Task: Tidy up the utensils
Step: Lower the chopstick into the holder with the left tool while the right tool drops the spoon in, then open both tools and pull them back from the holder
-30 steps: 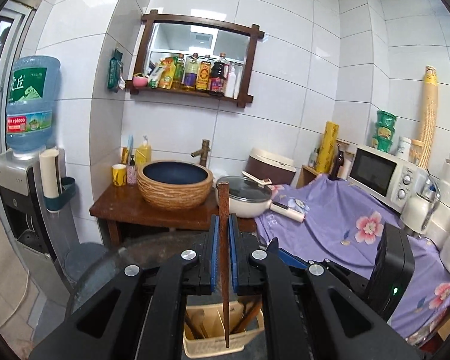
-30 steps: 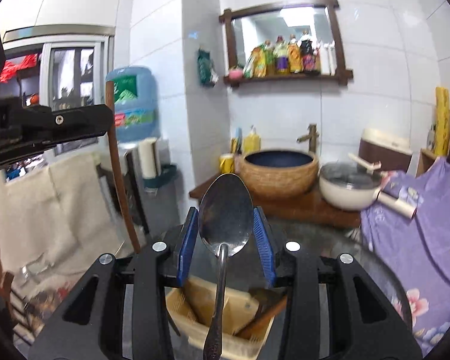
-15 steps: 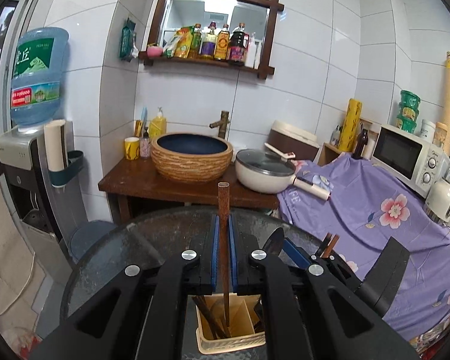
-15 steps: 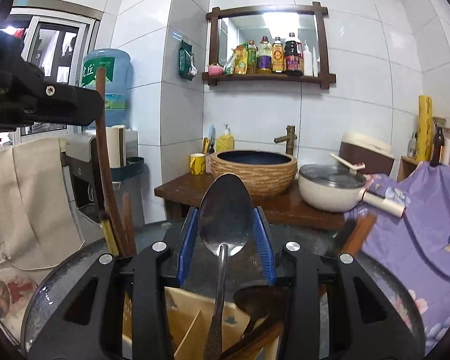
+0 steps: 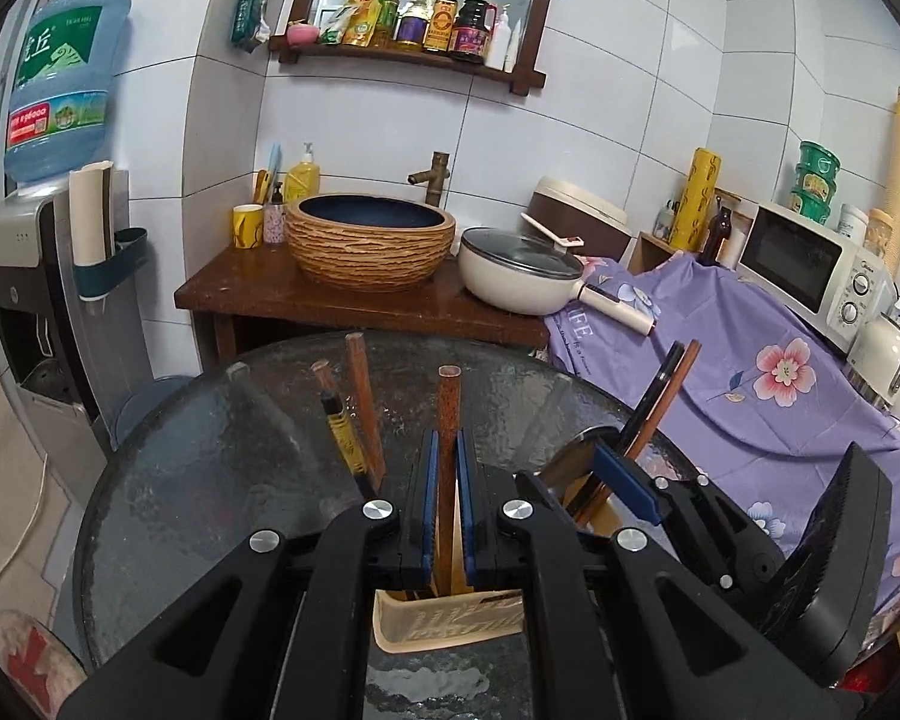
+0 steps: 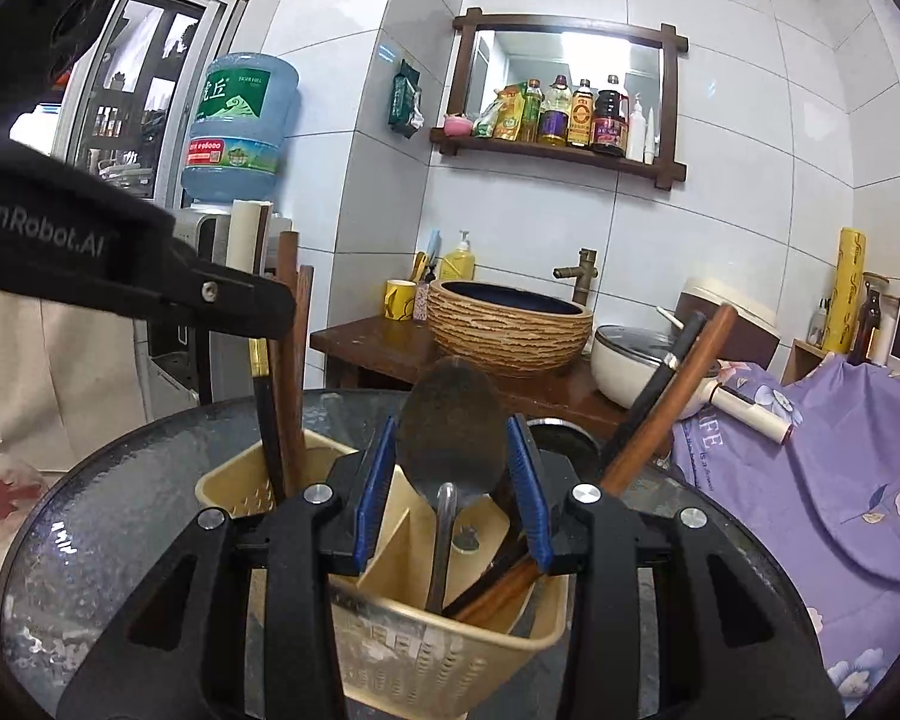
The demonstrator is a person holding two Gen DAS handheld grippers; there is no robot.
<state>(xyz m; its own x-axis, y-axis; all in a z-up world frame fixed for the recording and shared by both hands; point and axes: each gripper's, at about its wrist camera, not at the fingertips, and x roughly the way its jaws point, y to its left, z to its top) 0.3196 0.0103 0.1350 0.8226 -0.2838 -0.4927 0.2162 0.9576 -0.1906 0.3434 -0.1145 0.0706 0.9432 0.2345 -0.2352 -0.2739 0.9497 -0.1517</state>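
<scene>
Left gripper (image 5: 444, 468) clamping wooden chopstick (image 5: 448, 420) upright, tip entering caddy (image 6: 390, 612) directly below; right gripper (image 6: 450, 480) holding spoon (image 6: 450, 450) vertically over right compartment (both nearly seated).

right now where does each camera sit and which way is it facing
Left wrist: sits on the left claw, looking along its fingers over the glass table toward the basin; its fingers clamp a wooden chopstick, with the right claw at lower right.
Right wrist: sits on the right claw, looking down into the beige utensil holder; its fingers pinch a metal spoon, with the left claw's body at upper left.
Shared: the holder, table, basin, white pan and bottle shelf.
</scene>
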